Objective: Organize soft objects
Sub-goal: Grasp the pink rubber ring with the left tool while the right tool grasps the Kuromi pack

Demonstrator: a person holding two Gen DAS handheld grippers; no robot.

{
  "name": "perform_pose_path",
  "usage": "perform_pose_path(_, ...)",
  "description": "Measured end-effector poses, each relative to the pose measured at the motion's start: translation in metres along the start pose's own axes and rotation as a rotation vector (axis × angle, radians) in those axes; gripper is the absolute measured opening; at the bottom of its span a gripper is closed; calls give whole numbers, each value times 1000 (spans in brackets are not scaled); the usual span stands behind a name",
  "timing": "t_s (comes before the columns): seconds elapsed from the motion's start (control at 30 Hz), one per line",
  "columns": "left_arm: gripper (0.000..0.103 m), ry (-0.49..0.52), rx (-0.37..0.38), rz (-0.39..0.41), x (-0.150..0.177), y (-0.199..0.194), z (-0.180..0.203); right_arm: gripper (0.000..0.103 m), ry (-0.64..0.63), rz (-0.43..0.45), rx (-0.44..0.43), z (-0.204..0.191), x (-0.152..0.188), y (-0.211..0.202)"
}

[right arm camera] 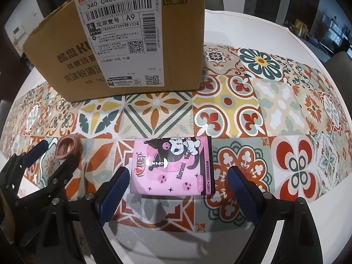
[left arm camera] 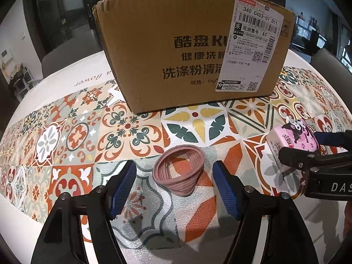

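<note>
Left gripper (left arm camera: 173,187): I have its blue fingers (left arm camera: 123,187) spread apart, one on each side of the pink ribbed ring (left arm camera: 179,172), with a clear gap on both sides, so nothing is gripped.
Pink ribbed ring: it lies tilted on the patterned cloth (left arm camera: 77,136), in front of the cardboard box (left arm camera: 176,50).
Right gripper (right arm camera: 176,193): I see its fingers (right arm camera: 113,194) wide apart, flanking the near end of the pink tissue pack (right arm camera: 171,167); the pads stand just off its sides and are not pressing on it.
Pink tissue pack: flat on the cloth, cartoon print facing up (the "OPEN" tab sits near its middle), well to the right of the ring.
Cardboard box: upright at the back of the desk (left arm camera: 66,77), shipping label (right arm camera: 123,37) facing me.
Side view: from the left camera I can see the right gripper's fingers on either side of the pack.
</note>
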State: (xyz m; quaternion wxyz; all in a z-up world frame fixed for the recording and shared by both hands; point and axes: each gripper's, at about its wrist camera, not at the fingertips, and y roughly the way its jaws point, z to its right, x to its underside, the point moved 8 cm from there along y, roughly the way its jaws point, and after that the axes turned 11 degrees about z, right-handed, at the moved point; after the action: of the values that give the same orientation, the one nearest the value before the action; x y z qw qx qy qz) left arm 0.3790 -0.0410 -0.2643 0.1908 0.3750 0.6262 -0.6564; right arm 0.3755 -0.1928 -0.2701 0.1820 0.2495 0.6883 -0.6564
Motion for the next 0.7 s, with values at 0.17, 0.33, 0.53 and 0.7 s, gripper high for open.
perform_pose_path(0.17, 61, 8, 8, -4, 1, 5, 2, 91, 15, -14, -1, 4, 1, 8)
perform_pose_path(0.33, 40, 8, 22, -6, 3, 7, 4, 87, 3, -5, 2, 5, 1, 8)
perform_pose_path(0.53, 16, 13, 35, -6, 4, 6, 7, 75, -10, 2, -12, 1, 6, 5)
perform_pose_path(0.7, 9, 14, 41, 1, 4, 1, 8, 74, -7, 2, -14, 0, 10, 1)
